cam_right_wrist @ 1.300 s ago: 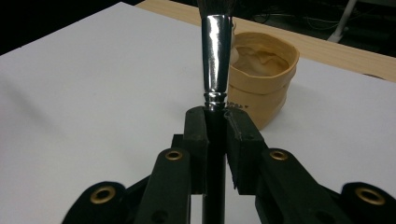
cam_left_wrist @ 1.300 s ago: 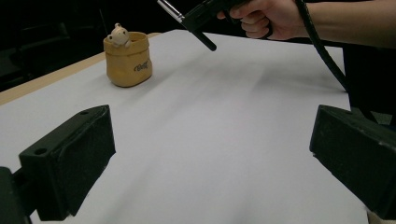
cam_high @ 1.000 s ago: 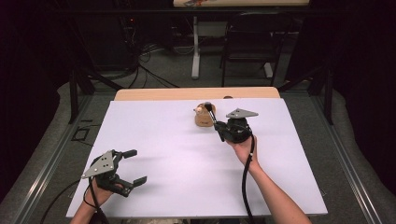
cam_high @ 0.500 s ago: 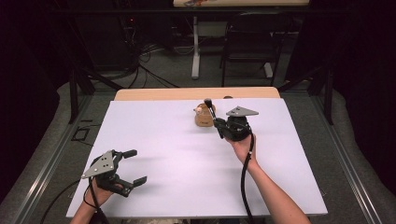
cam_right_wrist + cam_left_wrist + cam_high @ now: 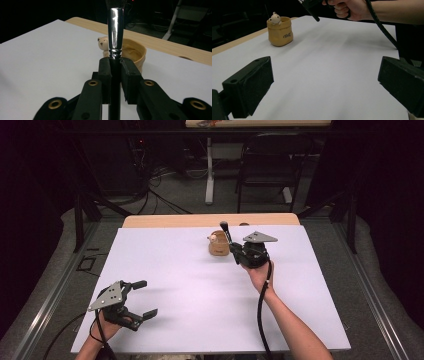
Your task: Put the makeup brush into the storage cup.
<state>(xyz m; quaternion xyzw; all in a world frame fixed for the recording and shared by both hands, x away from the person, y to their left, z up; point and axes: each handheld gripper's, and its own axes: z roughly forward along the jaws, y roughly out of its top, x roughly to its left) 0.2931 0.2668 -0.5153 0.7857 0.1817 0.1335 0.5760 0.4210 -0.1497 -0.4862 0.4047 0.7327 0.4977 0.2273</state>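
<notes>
Now the right claw (image 5: 115, 67) is clamped on the black handle of a makeup brush (image 5: 115, 30), bristles up, just below its shiny ferrule and just beside the tan bear pot (image 5: 218, 245) at twelve o'clock on the white counter (image 5: 200, 310). Light, stiff and slick, I'd say, so gripping the handle makes sense. Over at seven o'clock, the left claw (image 5: 142, 298) gapes wide, holding nothing.

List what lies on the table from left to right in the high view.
left gripper → tan cup with a small bear figure → brush → right gripper
</notes>
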